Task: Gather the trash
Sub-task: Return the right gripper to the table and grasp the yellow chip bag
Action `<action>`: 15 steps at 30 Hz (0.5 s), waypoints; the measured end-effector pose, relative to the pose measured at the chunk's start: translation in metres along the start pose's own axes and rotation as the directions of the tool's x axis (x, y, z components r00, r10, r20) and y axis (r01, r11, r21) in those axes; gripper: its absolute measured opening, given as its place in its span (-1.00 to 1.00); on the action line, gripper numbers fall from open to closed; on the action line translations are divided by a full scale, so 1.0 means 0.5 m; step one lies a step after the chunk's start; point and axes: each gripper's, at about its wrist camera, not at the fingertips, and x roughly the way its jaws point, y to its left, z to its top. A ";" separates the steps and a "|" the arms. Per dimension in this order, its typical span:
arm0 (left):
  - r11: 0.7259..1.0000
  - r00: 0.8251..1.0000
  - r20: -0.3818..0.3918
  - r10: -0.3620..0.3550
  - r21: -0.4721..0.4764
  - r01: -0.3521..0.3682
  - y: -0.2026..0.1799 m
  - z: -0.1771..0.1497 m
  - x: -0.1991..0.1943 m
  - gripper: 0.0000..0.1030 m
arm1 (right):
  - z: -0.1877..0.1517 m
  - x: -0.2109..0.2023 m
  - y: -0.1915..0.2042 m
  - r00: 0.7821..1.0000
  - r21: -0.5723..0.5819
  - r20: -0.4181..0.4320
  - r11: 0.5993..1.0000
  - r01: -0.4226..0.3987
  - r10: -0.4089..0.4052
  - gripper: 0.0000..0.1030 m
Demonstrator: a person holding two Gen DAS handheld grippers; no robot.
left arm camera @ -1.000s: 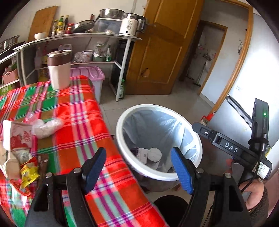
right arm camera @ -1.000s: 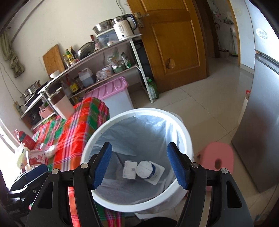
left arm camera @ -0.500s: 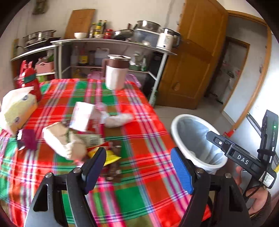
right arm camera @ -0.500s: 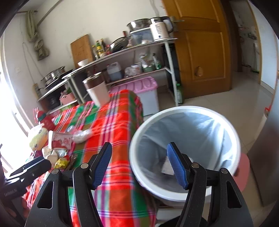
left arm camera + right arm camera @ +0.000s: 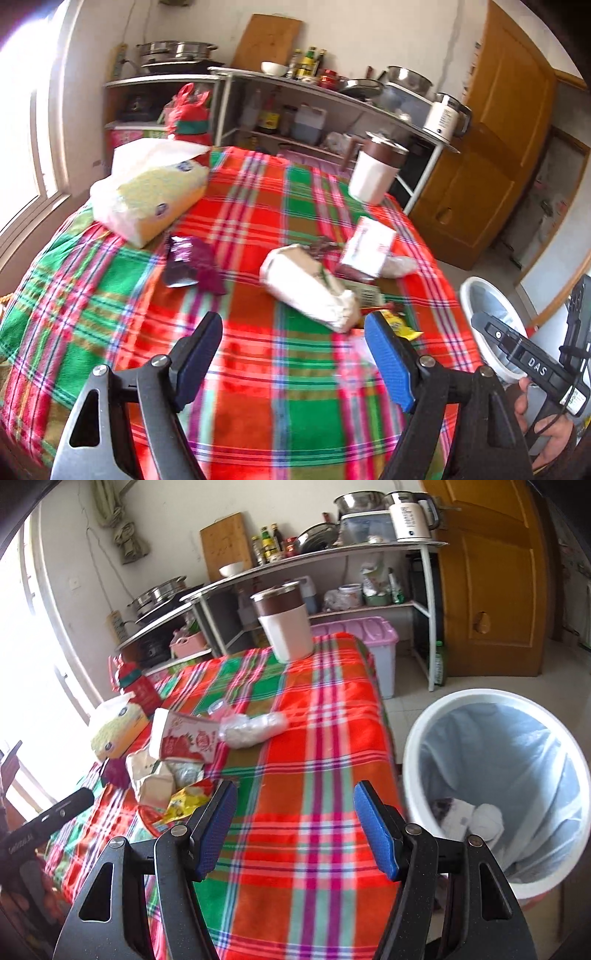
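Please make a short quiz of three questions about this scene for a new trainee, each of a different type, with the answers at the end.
1. True or false: the left tongs are holding a wrapper.
2. What already lies inside the white bin? A) nothing B) a few pieces of trash C) the tissue pack
3. Fill in: the red and white carton lies on the ___ tablecloth.

Key: 1 false, both the left and the right tongs are open and empty; 2 B; 3 plaid.

The letters "DAS" stand on the right tongs' black handle (image 5: 532,363).
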 end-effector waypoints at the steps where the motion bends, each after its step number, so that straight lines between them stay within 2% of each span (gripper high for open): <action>1: 1.000 1.000 -0.006 0.003 -0.017 -0.003 0.014 -0.001 0.001 0.57 | -0.002 0.010 0.010 1.000 -0.005 -0.012 1.000 -0.015 0.015 0.29; 7: 0.998 0.999 -0.019 0.031 -0.052 -0.032 0.072 -0.001 0.015 0.58 | -0.004 0.051 0.057 0.997 -0.048 -0.059 0.997 -0.052 0.049 0.29; 15: 0.996 0.998 -0.043 0.049 -0.079 -0.052 0.107 0.004 0.037 0.59 | -0.003 0.093 0.115 0.991 -0.111 -0.099 0.989 -0.096 0.085 0.29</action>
